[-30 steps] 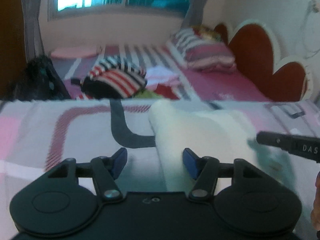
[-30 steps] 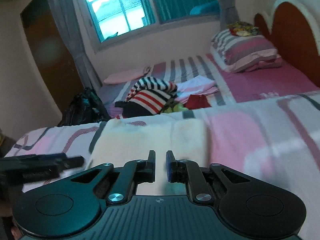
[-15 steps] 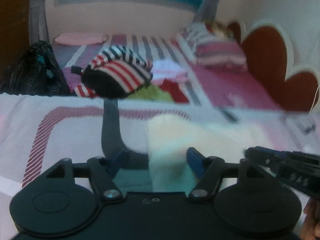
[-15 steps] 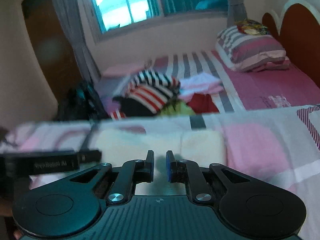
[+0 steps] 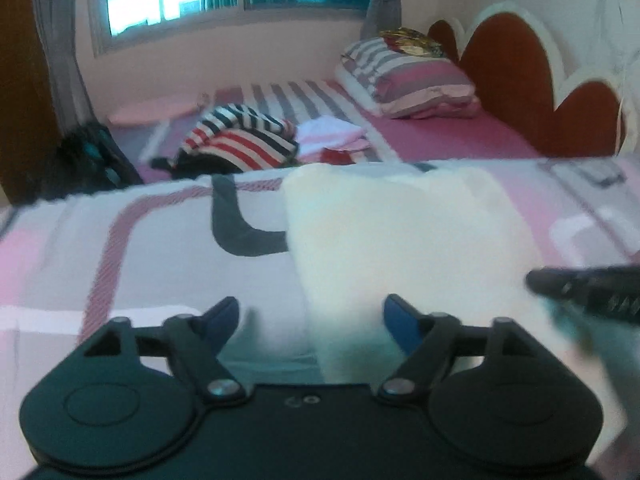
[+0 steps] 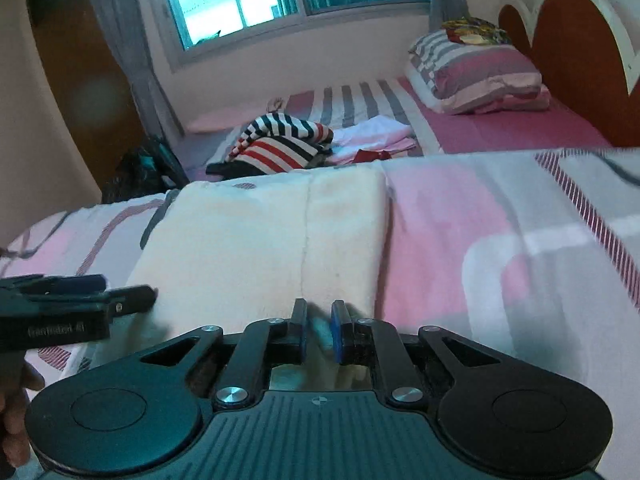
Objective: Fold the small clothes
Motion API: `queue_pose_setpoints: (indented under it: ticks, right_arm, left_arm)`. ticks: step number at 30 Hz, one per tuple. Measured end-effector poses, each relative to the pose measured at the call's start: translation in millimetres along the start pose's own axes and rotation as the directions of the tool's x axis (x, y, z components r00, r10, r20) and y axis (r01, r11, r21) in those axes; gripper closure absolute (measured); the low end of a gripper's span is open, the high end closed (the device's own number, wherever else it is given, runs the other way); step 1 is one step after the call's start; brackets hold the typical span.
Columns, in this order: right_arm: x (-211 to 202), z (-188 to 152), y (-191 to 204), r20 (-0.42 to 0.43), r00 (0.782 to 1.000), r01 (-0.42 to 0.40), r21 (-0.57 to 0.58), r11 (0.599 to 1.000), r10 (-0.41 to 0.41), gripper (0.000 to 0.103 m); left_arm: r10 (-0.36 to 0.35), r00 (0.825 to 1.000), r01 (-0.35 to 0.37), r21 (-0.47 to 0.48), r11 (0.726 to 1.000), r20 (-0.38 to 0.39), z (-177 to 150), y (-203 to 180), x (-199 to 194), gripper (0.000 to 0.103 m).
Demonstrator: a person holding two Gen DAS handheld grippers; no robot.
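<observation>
A cream fleece garment [image 5: 400, 232] lies flat on the pink and grey patterned bed cover; it also shows in the right wrist view [image 6: 260, 248]. My left gripper [image 5: 312, 316] is open, its blue-padded fingers straddling the garment's near left edge. My right gripper [image 6: 318, 326] is nearly closed, its jaws pinching the garment's near edge at the seam. The right gripper's tip shows at the right of the left wrist view [image 5: 580, 288]. The left gripper's tip shows at the left of the right wrist view [image 6: 80, 300].
A pile of clothes with a red, white and navy striped top [image 6: 284, 144] lies further back on the bed. A striped pillow [image 6: 476, 72] sits by the red headboard [image 5: 520, 80]. A dark bag [image 6: 144, 168] is at the left.
Both grippers have shifted slightly over the garment's near edge; the view has tilted up and down. The left stays open and the right stays pinched.
</observation>
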State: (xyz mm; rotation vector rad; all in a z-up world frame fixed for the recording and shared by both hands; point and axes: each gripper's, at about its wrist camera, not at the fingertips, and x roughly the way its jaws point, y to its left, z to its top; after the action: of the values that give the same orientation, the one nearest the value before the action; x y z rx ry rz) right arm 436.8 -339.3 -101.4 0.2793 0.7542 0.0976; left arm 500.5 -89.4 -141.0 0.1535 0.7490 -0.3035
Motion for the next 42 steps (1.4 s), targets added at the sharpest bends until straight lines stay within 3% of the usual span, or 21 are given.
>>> queue_pose_setpoints:
  ticks: [11,15,16,18,19,21,24,25,26,28,30,32,33,35,38,41,42]
  right_arm:
    - [-41.7,-4.5,4.2,0.036,0.997,-0.068,-0.018,0.998,0.068,0.092]
    - [-15.1,-23.9,14.0,-0.096,0.995,-0.015,-0.097,0.995,0.005,0.092]
    - [-16.3,-26.0,14.7,-0.077,0.997,-0.013,-0.102,0.995,0.006,0.091]
    - [-25.7,-22.3,9.9,-0.056,0.998,-0.028,-0.052,0.998,0.025,0.091]
    - [-33.9,-20.2,5.6,-0.020,0.999,-0.045,-0.028,0.999,0.045,0.091]
    - [-46.3,-17.6,-5.5,0.026,0.998,-0.062,0.014,0.998,0.061,0.091]
    - [-48.9,-13.7,-27.1,0.032,0.995,-0.101,0.102,0.990,0.098,0.091]
    - [-47.3,-11.3,-34.9,0.026,0.994,-0.108,0.133,0.985,0.106,0.091]
    - [-46.7,-10.5,-40.8,0.023,0.993,-0.121,0.158,0.980,0.119,0.091]
    - [-46.1,-8.4,-47.4,0.017,0.993,-0.119,0.186,0.975,0.118,0.090]
    - [-49.3,-10.0,-48.3,0.018,0.990,-0.140,0.180,0.974,0.139,0.090]
    - [-48.4,-13.8,-41.0,0.000,0.986,-0.167,0.154,0.974,0.169,0.090]
    - [-49.3,-17.6,-36.3,-0.017,0.984,-0.176,0.132,0.976,0.179,0.090]
    - [-53.9,-30.3,-27.2,-0.054,0.983,-0.171,0.090,0.981,0.176,0.090]
    - [-53.3,-54.7,-19.7,-0.108,0.981,-0.159,0.035,0.987,0.162,0.091]
    - [-54.7,-53.9,-19.3,-0.084,0.984,-0.149,0.064,0.987,0.155,0.090]
    - [-58.0,-49.5,-19.9,-0.057,0.986,-0.149,0.085,0.985,0.154,0.090]
  left_arm:
    - [0.037,0.999,-0.037,0.007,0.999,0.005,-2.2,0.7,-24.7,0.028]
    - [0.045,0.998,-0.042,0.068,0.997,-0.045,-15.4,-9.8,-18.1,0.024]
    - [0.045,0.998,-0.042,0.070,0.997,-0.042,-17.0,-9.4,-20.1,0.024]
    - [0.000,1.000,0.001,0.037,0.999,-0.025,-16.8,-1.2,-29.1,0.023]
    - [-0.021,1.000,0.022,0.026,0.999,-0.021,-17.2,3.6,-33.1,0.017]
    - [-0.052,0.998,0.052,0.022,0.998,-0.018,-20.2,10.1,-37.5,0.014]
    - [-0.048,0.999,0.048,-0.008,0.999,0.002,-24.1,21.0,-40.0,0.011]
    - [-0.050,0.999,0.051,-0.026,0.998,0.009,-25.4,25.2,-40.7,0.015]
    - [-0.074,0.997,0.074,-0.046,0.996,0.015,-26.6,29.4,-41.6,0.036]
    - [-0.135,0.991,0.133,-0.079,0.988,-0.016,-25.9,35.4,-36.6,0.059]
    - [-0.154,0.987,0.149,-0.097,0.984,-0.045,-24.9,37.4,-32.7,0.053]
    - [-0.166,0.984,0.160,-0.086,0.983,-0.061,-26.6,35.4,-35.3,0.024]
    - [-0.180,0.981,0.175,-0.082,0.981,-0.066,-29.7,34.9,-37.3,0.020]
    - [-0.203,0.975,0.197,-0.067,0.978,-0.093,-43.8,31.5,-44.5,0.028]
    - [-0.187,0.975,0.188,-0.008,0.982,-0.120,-69.4,19.5,-47.7,0.028]
    - [-0.184,0.977,0.179,-0.046,0.983,-0.112,-60.9,25.4,-50.0,0.029]
    - [-0.166,0.983,0.163,-0.046,0.986,-0.077,-55.4,27.6,-54.3,0.029]
